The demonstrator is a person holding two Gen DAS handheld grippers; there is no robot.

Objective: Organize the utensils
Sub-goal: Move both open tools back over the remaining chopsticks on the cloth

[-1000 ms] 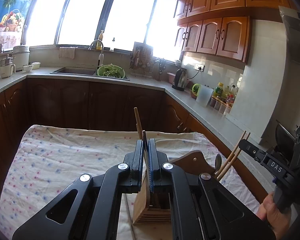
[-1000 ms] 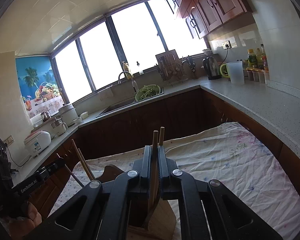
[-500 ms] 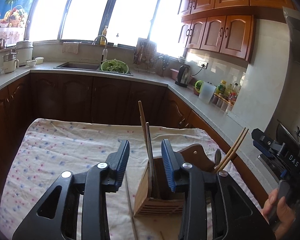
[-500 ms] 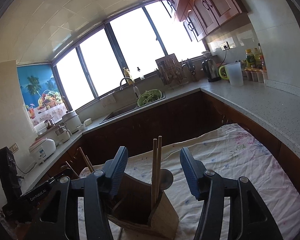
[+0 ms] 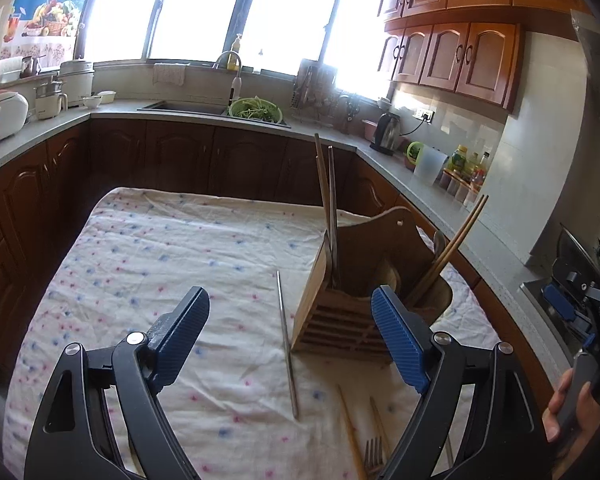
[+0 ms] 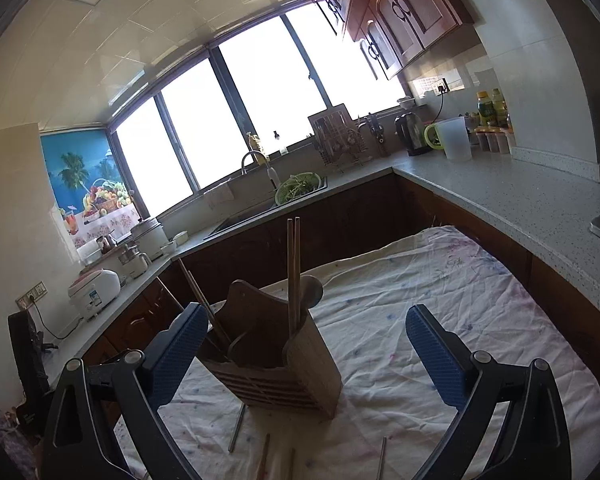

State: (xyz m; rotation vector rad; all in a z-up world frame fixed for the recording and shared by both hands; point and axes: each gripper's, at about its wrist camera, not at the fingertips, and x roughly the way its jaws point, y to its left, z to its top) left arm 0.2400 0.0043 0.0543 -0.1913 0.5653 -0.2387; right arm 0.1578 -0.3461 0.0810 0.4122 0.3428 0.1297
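A: How do the two grippers stand?
B: The left gripper (image 5: pixel 290 320) and the right gripper (image 6: pixel 306 340) have both just been opening; their jaws are spread wide and pinch nothing.
A: And the utensils?
B: Two pairs of chopsticks (image 5: pixel 327 196) stand in the wooden holder (image 5: pixel 352 304) on the flowered cloth (image 5: pixel 160 248). A metal chopstick (image 5: pixel 286 344) lies just beside the holder, with a fork (image 5: pixel 374 456) and more sticks nearer the camera.
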